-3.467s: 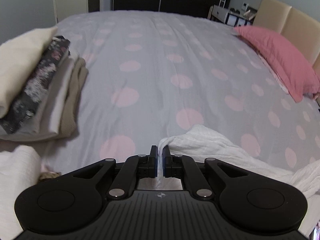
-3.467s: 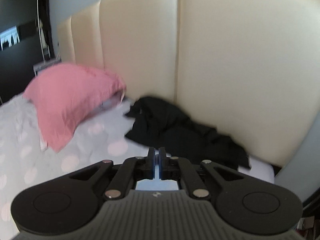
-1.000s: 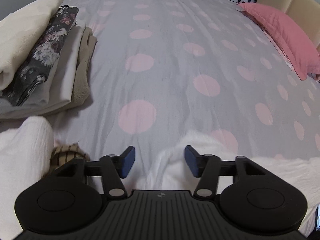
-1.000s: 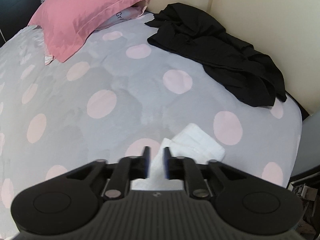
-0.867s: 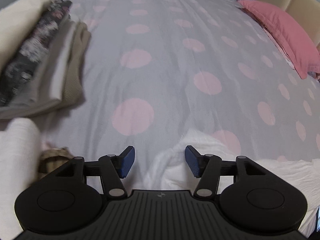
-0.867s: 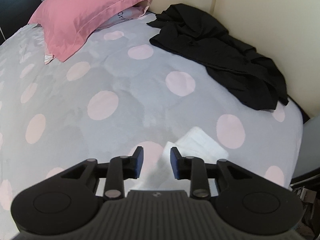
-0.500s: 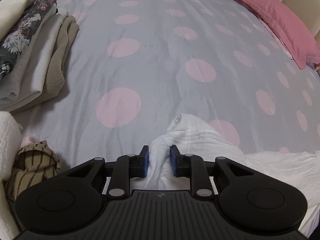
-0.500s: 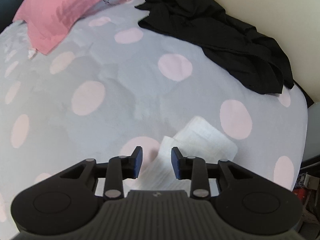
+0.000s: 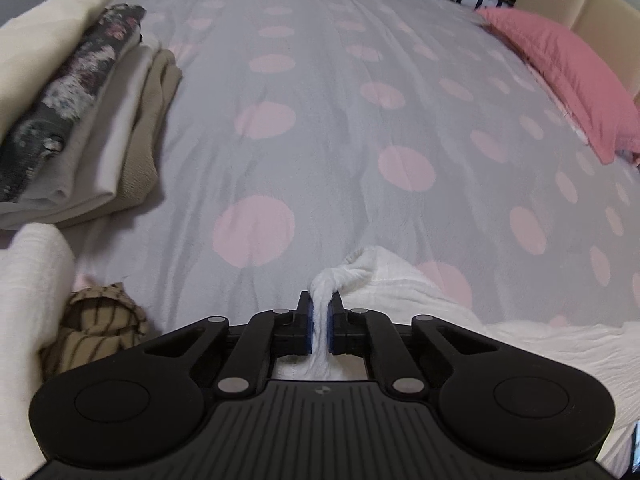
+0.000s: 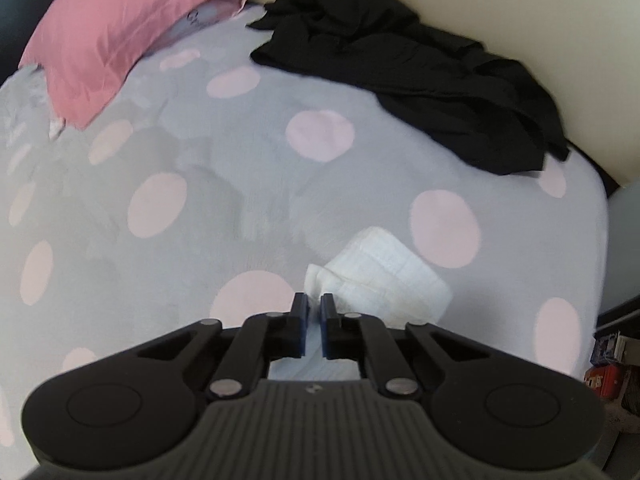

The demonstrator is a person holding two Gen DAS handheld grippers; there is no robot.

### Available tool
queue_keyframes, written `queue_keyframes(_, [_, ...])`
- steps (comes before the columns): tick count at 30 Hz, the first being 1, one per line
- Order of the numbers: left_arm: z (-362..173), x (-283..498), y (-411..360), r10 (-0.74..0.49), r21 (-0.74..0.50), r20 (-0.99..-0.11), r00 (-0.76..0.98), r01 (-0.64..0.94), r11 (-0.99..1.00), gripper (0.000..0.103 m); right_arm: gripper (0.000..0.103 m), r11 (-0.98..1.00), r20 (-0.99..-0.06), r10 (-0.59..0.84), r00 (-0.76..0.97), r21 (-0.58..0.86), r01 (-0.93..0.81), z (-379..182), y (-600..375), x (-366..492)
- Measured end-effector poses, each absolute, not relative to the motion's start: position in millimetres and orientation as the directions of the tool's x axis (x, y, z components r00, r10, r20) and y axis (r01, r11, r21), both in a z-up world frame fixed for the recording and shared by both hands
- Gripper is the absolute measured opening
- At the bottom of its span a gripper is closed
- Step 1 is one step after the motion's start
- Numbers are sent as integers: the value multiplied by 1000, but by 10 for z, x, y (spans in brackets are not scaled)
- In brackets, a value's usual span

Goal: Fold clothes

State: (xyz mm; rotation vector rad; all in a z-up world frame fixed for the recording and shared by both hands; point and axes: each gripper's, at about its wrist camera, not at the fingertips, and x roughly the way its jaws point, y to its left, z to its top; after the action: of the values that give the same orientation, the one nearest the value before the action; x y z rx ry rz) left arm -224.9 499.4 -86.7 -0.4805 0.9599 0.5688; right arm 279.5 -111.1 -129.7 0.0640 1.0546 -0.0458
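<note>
A white textured garment (image 9: 404,288) lies on the grey duvet with pink dots (image 9: 320,140). My left gripper (image 9: 319,312) is shut on a bunched ridge of it, and the cloth shows squeezed between the blue pads. In the right wrist view another end of the white garment (image 10: 384,272) lies folded over in front of the fingers. My right gripper (image 10: 314,308) is closing, its jaws down to a narrow slit with the garment's near edge running into it. Both grippers point steeply down at the bed.
A stack of folded clothes (image 9: 80,120) sits at the left, with a white roll (image 9: 28,280) and a striped brown item (image 9: 96,328) near it. A pink pillow (image 10: 120,28) and a crumpled black garment (image 10: 420,72) lie by the cream headboard (image 10: 520,8).
The left gripper went from wide open to shut on the white cloth. The right gripper dropped closer to the folded end and narrowed its jaws onto its edge.
</note>
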Motion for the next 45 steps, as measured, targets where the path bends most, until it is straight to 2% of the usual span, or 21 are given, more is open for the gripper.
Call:
queue_keyframes(11, [-564,-2487,4877,251,-163,-832,495,-650,742,4,8,979,-850,90,520,172,112,-1035,-1451,2430])
queue_keyframes(13, [-562,-2507,4858,246,-172,-832,498,-652,739,4,15,976,-855,97,509,182,119,-1091,-1472,2388])
queue_keyframes(18, [-561,-2536,4810,244,-175,-831,500,-651,738,4,16,971,-866,104,490,196,140,-1201,-1484,2355])
queue_keyframes(21, [-589,-2526,4810,246,-169,-835,491,-656,736,4,27,977,-862,94,499,175,118,-1170,-1408,2415])
queue_keyframes(22, [-602,-2519,4814,246,-168,-838,488,-659,733,4,28,982,-860,85,503,158,104,-1163,-1357,2446])
queue_keyframes(34, [-827,-2448,4901,237,-147,-865,442,-676,722,4,32,998,-862,-16,506,13,53,-1406,-883,3020])
queue_keyframes(38, [-876,-2398,4927,230,-146,-870,436,-675,723,4,30,992,-870,-105,481,-58,112,-1583,-889,3144])
queue_keyframes(43, [-909,-2355,4935,225,-147,-872,435,-670,728,4,10,989,-869,-79,489,-6,149,-1585,-1038,3127])
queue_keyframes(45, [-913,-2358,4937,226,-147,-872,434,-673,725,4,8,988,-861,-66,504,12,151,-1524,-1070,3093])
